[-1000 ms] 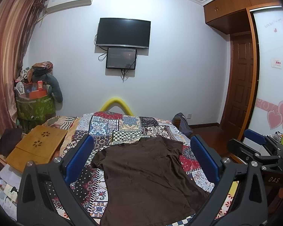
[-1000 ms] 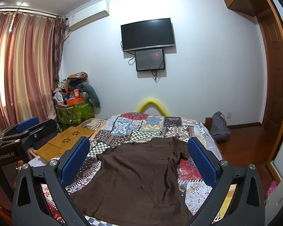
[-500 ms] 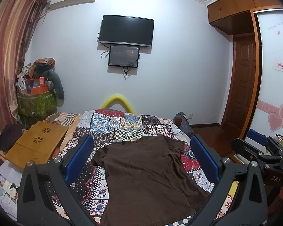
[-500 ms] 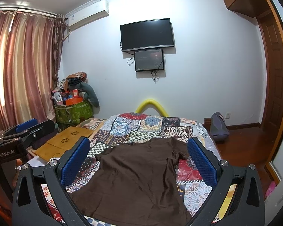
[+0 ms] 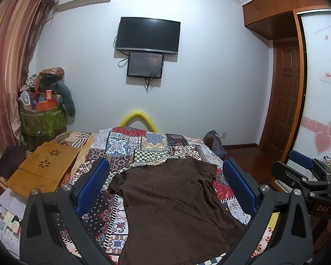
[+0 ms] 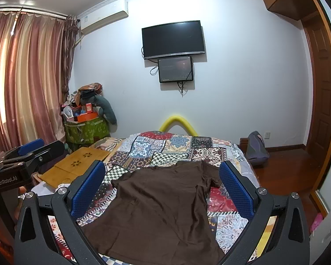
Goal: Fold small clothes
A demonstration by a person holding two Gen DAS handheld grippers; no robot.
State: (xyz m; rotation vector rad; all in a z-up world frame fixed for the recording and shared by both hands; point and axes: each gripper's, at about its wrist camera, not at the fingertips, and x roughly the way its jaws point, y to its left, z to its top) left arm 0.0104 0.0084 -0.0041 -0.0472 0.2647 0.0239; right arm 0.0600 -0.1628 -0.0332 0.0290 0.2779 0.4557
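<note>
- Brown shirt: spread flat on the patchwork bed, collar end toward the far wall; unfolded.
- Change: both views have shifted only slightly since a second ago; shirt unmoved, so folding has probably not begun.
- Left tool: jaws wide apart, empty, above the shirt.
- Right tool: likewise apart, empty.
- Writing: "GenRobot.AI" on left tool body; "DAS" on right.

Ahead of my tool hangs a wall television; a wooden lap tray lies left, a backpack right.
</note>
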